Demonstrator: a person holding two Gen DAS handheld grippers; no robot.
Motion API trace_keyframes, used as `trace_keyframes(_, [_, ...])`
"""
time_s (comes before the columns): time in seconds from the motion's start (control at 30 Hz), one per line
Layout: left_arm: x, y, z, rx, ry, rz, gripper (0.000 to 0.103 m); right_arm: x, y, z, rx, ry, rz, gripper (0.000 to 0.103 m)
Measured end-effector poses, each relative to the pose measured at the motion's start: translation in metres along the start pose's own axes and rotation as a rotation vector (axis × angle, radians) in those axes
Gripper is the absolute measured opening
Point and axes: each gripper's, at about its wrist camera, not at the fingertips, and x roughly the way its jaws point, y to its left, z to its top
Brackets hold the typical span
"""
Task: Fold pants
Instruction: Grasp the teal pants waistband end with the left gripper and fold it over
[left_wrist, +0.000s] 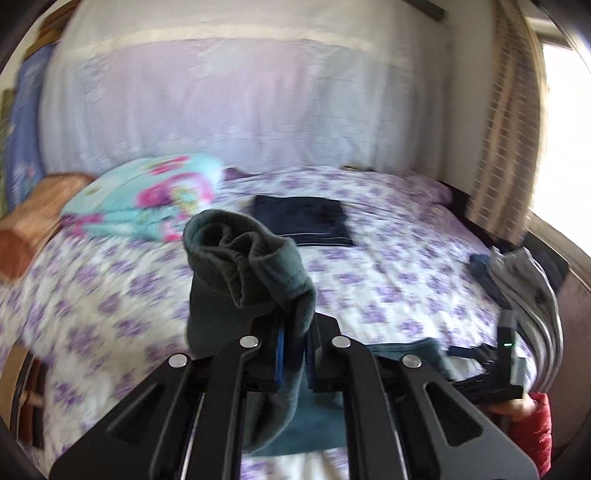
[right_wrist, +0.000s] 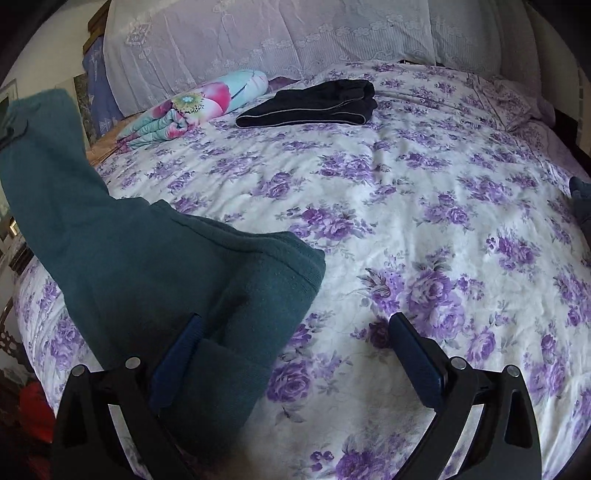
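Note:
Dark teal fleece pants (left_wrist: 243, 266) are bunched between the jaws of my left gripper (left_wrist: 295, 332), which is shut on them and holds them above the bed. In the right wrist view the same pants (right_wrist: 147, 266) hang from the upper left down onto the bedspread, lying over the left finger. My right gripper (right_wrist: 295, 354) is open wide and low over the bed, with the pants' edge between its jaws. Its blue pads (right_wrist: 417, 362) grip nothing. The right gripper also shows in the left wrist view (left_wrist: 495, 373) at the right edge.
The bed has a white bedspread with purple flowers (right_wrist: 424, 221). Folded dark navy pants (right_wrist: 314, 101) lie toward the back. A folded floral turquoise blanket (right_wrist: 195, 107) lies at the back left. A pile of grey and blue clothes (left_wrist: 517, 288) sits at the bed's right edge.

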Motion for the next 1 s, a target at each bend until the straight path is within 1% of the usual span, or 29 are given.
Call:
trace_keyframes(0.13, [0.022,-0.049,0.0,0.079,0.036,-0.093,0.007,-0.001,-0.004,-0.001,0.031,-0.001,0.046,0.1])
trace_keyframes(0.23, [0.043,-0.087,-0.014,0.154,0.086,-0.14,0.007,-0.004,-0.012,-0.002,0.08,-0.018,0.104,0.1])
trace_keyframes(0.3, [0.057,-0.105,-0.026,0.196,0.124,-0.155,0.007,-0.005,-0.016,-0.002,0.092,-0.023,0.117,0.1])
trace_keyframes(0.37, [0.072,-0.127,-0.043,0.238,0.172,-0.172,0.007,-0.005,-0.014,-0.002,0.086,-0.022,0.113,0.1])
trace_keyframes(0.47, [0.086,-0.146,-0.061,0.283,0.207,-0.177,0.007,-0.006,-0.013,-0.002,0.08,-0.02,0.099,0.1])
trace_keyframes(0.57, [0.091,-0.154,-0.064,0.293,0.207,-0.171,0.007,-0.007,-0.011,-0.003,0.067,-0.021,0.079,0.1])
trace_keyframes(0.63, [0.092,-0.156,-0.057,0.273,0.198,-0.175,0.007,-0.008,-0.012,-0.004,0.07,-0.025,0.085,0.1])
trace_keyframes(0.7, [0.086,-0.157,-0.042,0.235,0.17,-0.199,0.007,-0.008,-0.015,-0.004,0.085,-0.028,0.1,0.1])
trace_keyframes(0.8, [0.08,-0.167,-0.032,0.236,0.144,-0.24,0.007,-0.009,-0.017,-0.005,0.091,-0.038,0.105,0.1])
trace_keyframes(0.83, [0.079,-0.172,-0.035,0.251,0.147,-0.252,0.007,-0.011,-0.018,-0.005,0.095,-0.045,0.103,0.1])
trace_keyframes(0.87, [0.081,-0.179,-0.042,0.276,0.168,-0.265,0.008,-0.012,-0.02,-0.005,0.107,-0.055,0.102,0.1])
trace_keyframes(0.93, [0.09,-0.186,-0.064,0.31,0.231,-0.274,0.008,-0.014,-0.026,-0.006,0.136,-0.069,0.105,0.1])
trace_keyframes(0.97, [0.097,-0.189,-0.079,0.324,0.277,-0.274,0.008,-0.015,-0.028,-0.006,0.148,-0.074,0.1,0.099])
trace_keyframes(1.0, [0.1,-0.188,-0.09,0.324,0.274,-0.262,0.008,-0.012,-0.025,-0.006,0.126,-0.056,0.068,0.099])
